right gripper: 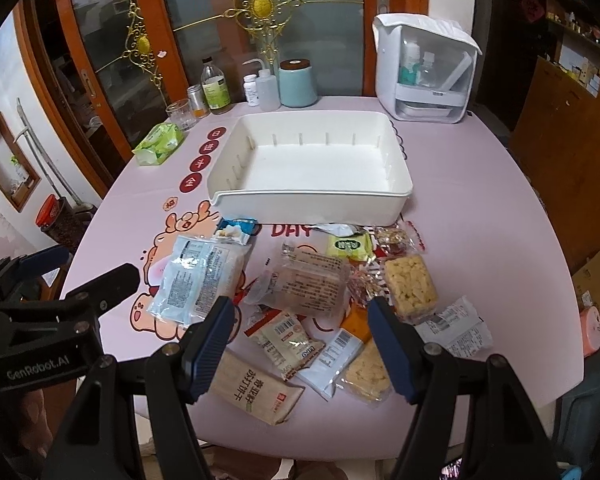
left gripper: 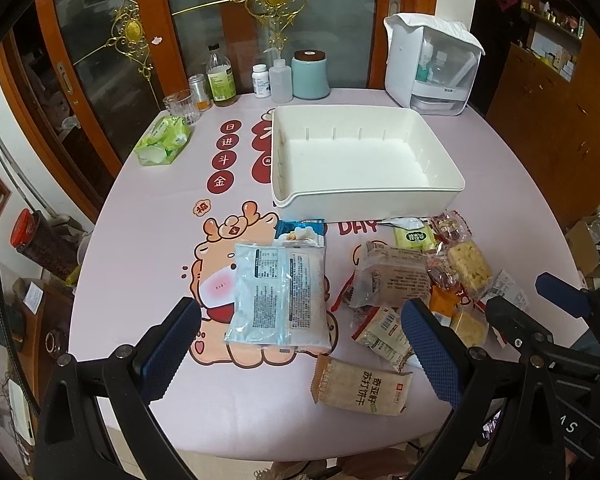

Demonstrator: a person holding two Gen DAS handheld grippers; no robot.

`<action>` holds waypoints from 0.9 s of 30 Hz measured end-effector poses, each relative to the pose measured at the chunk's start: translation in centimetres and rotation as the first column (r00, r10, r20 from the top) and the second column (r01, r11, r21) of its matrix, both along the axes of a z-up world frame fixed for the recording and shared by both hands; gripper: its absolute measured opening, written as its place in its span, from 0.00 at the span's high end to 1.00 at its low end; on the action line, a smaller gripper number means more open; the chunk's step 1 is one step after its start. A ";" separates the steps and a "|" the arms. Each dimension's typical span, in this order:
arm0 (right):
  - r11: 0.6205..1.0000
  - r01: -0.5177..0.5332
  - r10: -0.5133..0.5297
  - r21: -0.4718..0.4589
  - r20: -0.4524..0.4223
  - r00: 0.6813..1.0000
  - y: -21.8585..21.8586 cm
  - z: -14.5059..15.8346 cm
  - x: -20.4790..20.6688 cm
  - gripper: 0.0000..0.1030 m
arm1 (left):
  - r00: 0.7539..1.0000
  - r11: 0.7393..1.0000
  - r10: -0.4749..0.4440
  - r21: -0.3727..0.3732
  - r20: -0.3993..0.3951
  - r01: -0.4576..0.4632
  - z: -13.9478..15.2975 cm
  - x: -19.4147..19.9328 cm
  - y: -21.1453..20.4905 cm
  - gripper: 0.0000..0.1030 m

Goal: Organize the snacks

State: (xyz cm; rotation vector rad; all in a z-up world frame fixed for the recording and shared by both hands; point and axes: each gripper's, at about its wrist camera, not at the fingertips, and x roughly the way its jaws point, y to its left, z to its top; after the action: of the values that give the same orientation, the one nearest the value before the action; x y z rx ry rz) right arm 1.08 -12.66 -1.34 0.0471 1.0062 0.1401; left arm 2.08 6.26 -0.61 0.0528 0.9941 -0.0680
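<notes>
Both of our grippers hover low over the near edge of the table [left gripper: 140, 240], each with its blue-padded fingers spread wide and nothing between them: the left gripper [left gripper: 300, 348] above the pale blue packets, the right gripper [right gripper: 300, 344] above the loose pile of snacks.

We see the pink cloth with its cartoon print covering the whole table. On it, toward the far side, sits the white bin [left gripper: 364, 196], bare inside, its low front lip turned toward us. Behind the bin at the far right stands a white dispenser box [left gripper: 432, 64] with bottles inside.

Just in front of the bin lie the snacks, all on the cloth and none in the bin. Two large pale blue packets [left gripper: 278, 300] lie stacked to the left, with a smaller blue pack [left gripper: 300, 232] poking out beyond them. To the right we find a clear bread packet [right gripper: 308, 284], a brown cracker pack [left gripper: 360, 388] nearest us, a puffed rice bar [right gripper: 410, 286], a second rice bar [right gripper: 366, 372], a green sachet [right gripper: 350, 246] touching the bin's front, and small red-wrapped sweets [right gripper: 396, 238].

Along the far left edge stand a teal jar [left gripper: 310, 74], a squeeze bottle [left gripper: 280, 82], an oil bottle [left gripper: 221, 78], a glass [left gripper: 180, 106] and a green tissue pack [left gripper: 164, 140].
</notes>
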 end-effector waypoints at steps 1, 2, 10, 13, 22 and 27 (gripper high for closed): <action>1.000 -0.012 0.012 0.005 0.002 1.000 0.2 0.0 0.0 0.32 | 1.000 1.000 -0.003 -0.008 -0.003 0.003 0.0 0.2 0.2 0.03; 1.000 -0.020 0.020 0.009 0.003 1.000 0.3 -0.1 0.1 0.32 | 1.000 1.000 -0.005 -0.017 -0.006 0.005 -0.1 0.4 0.5 0.03; 0.994 -0.107 0.108 -0.010 0.016 0.994 1.7 -1.8 0.2 0.32 | 0.999 0.999 0.002 -0.039 -0.036 -0.003 -0.3 2.4 3.8 0.03; 0.986 -0.165 0.165 -0.010 -0.010 0.986 2.3 -3.8 0.1 0.32 | 0.999 0.998 0.010 -0.058 -0.047 -0.013 -0.7 3.2 5.6 0.03; 0.925 -0.379 0.370 -0.010 -0.196 0.908 5.8 -12.4 -1.5 0.32 | 0.992 0.999 -0.014 -0.054 -0.127 0.007 -5.2 5.6 8.7 0.03; 0.865 -0.501 0.477 -0.038 -0.249 0.843 8.7 -15.9 -2.5 0.32 | 0.973 0.996 -0.083 -0.053 -0.214 0.074 -9.8 7.0 7.6 0.03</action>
State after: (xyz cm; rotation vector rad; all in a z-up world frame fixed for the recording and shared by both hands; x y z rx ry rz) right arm -1.47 -3.94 -17.28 -0.2990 1.2446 0.5651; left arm 9.08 13.89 -10.41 0.0447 1.2073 -0.1713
